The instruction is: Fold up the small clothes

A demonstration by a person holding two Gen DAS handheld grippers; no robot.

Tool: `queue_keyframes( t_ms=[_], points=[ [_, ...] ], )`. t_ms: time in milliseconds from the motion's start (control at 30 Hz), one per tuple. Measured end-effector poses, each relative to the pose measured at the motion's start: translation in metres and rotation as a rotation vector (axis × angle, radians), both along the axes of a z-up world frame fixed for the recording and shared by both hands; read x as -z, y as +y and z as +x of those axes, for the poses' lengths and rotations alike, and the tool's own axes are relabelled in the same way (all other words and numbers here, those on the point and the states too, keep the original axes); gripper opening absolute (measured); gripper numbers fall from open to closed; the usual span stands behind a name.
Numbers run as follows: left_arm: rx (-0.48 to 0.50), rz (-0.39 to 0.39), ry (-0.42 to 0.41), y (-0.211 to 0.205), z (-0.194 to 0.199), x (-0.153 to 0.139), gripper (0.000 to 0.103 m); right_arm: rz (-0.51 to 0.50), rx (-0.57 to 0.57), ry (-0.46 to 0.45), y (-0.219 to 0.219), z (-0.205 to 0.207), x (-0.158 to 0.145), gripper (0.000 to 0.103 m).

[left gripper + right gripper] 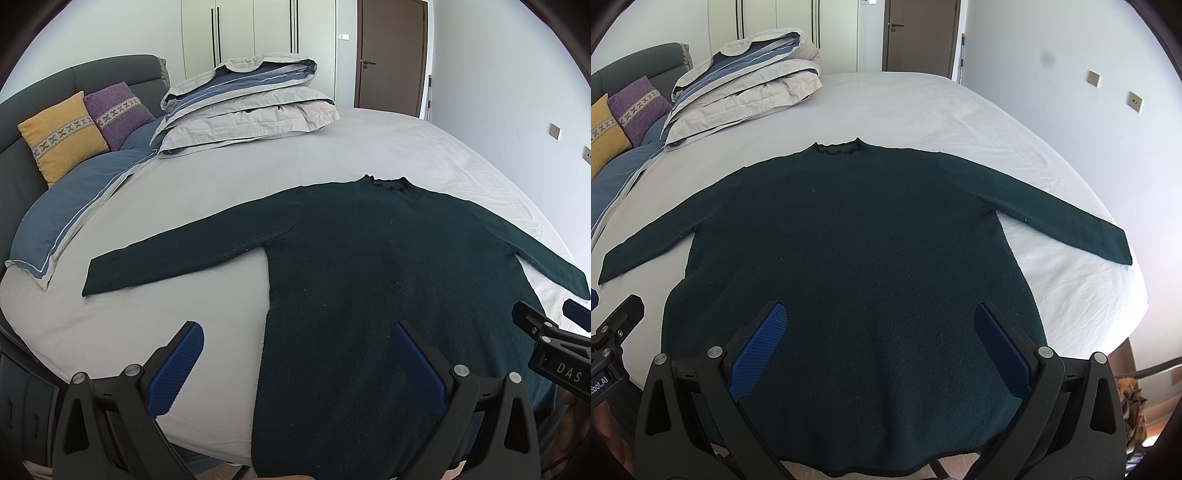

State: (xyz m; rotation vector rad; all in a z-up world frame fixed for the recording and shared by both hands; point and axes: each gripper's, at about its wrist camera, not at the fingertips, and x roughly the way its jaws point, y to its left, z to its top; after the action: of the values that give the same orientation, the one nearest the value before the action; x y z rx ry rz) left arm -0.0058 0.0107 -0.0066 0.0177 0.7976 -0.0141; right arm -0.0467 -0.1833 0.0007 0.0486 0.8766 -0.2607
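Note:
A dark green long-sleeved sweater (369,266) lies flat on the bed with both sleeves spread out and its collar at the far side; it also fills the right wrist view (857,251). My left gripper (299,334) is open and empty, held over the sweater's lower left edge. My right gripper (881,314) is open and empty above the lower middle of the sweater, near the hem. The right gripper also shows at the right edge of the left wrist view (550,325).
The bed has a pale grey sheet (207,192). A folded duvet (251,103) lies at the back left. A yellow cushion (62,136) and a purple cushion (118,110) lean on the grey headboard. A brown door (919,33) stands behind the bed.

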Motion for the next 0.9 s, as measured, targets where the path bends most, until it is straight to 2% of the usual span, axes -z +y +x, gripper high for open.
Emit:
queue_keyframes(
  t_ms=[533, 900],
  points=[
    [-0.001, -0.009, 0.007, 0.001, -0.0019, 0.0041, 0.103, 0.002, 0.0, 0.002, -0.0004, 0.0005, 0.0004, 0.103],
    [0.01, -0.072, 0.027, 0.001, 0.0048, 0.0085, 0.103, 0.011, 0.003, 0.007, -0.0007, 0.0011, 0.0037, 0.103]
  ],
)
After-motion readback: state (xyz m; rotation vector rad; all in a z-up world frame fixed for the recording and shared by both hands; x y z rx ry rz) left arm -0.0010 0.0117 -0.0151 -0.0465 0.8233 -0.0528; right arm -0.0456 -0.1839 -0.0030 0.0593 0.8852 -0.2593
